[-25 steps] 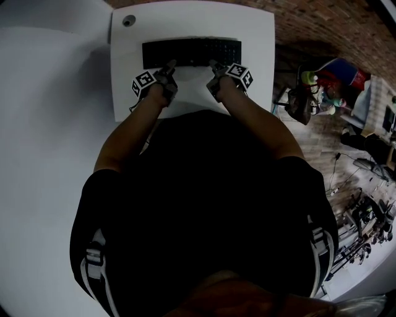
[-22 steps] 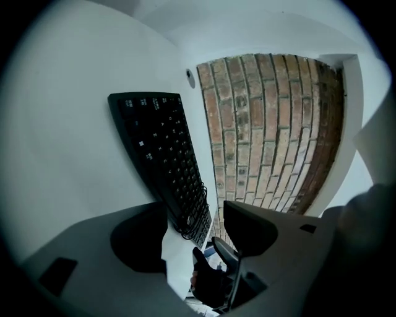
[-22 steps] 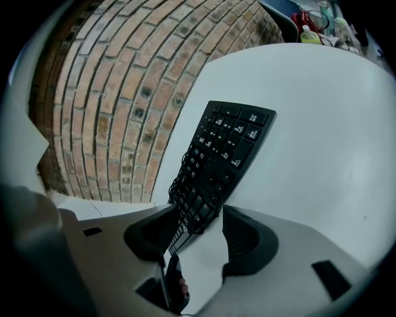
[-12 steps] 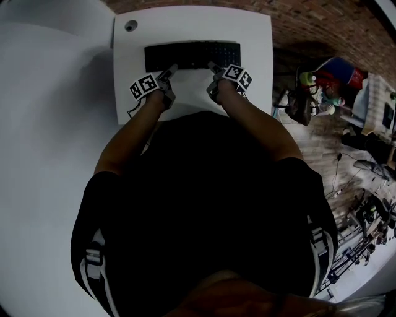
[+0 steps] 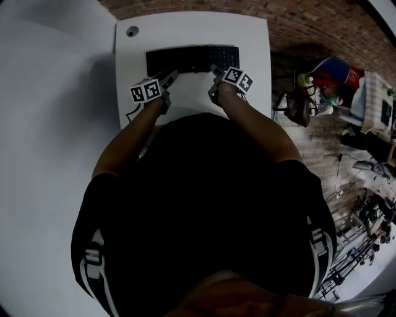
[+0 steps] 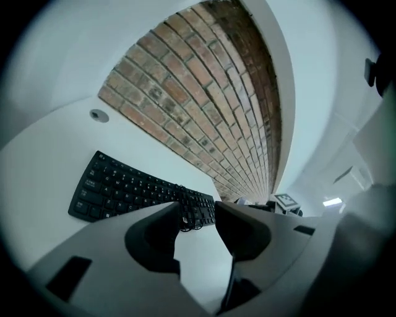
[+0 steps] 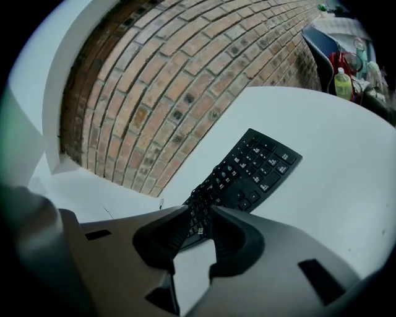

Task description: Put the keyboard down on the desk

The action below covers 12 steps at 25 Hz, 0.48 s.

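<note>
Left gripper [image 5: 168, 78] and right gripper [image 5: 215, 70] are both empty: jaws have just been closing, a gap remains, nothing sits between them. Keyboard [image 5: 192, 59] lies flat on the white table [image 5: 192, 28], just beyond the tips. Brick wall [image 5: 216, 6] behind the table, cable hole [image 5: 130, 31] at its far left corner. Clutter [image 5: 328, 80] at right is too dim to identify. Person's torso [image 5: 204, 204] hides the table's near edge.

Black keyboard [image 5: 192, 59], white desk [image 5: 185, 28], reddish-brown brick wall [image 6: 204, 105] with pale mortar lines, black shirt [image 5: 204, 204].
</note>
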{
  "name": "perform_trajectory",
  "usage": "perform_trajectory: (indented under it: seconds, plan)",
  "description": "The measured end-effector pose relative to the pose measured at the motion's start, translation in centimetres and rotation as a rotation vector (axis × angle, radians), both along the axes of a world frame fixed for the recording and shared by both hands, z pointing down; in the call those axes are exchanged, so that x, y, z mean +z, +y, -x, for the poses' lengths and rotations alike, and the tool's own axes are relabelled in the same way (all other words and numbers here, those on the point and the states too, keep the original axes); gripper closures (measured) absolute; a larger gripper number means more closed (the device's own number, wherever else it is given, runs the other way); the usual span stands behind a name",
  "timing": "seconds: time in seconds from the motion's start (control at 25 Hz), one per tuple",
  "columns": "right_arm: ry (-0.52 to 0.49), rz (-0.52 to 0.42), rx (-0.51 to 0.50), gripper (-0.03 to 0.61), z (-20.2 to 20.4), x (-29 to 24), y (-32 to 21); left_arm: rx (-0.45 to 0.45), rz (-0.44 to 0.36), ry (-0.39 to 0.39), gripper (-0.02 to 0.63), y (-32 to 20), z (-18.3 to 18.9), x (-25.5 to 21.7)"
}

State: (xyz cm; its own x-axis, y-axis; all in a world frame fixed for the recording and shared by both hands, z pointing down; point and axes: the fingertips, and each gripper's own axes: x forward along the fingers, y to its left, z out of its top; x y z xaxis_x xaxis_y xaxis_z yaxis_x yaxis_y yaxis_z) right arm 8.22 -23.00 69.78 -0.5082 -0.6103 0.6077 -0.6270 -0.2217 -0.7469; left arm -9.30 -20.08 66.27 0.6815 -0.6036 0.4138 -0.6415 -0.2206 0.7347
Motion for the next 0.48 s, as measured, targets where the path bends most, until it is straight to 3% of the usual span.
perform_trajectory:
  seconds: [0.48]
  plan:
    - [0.157,-0.206,-0.114,0.516,-1.4,-3.5,-1.2,0.077,-0.155,-0.095,0.500,0.0,0.1,-3.0]
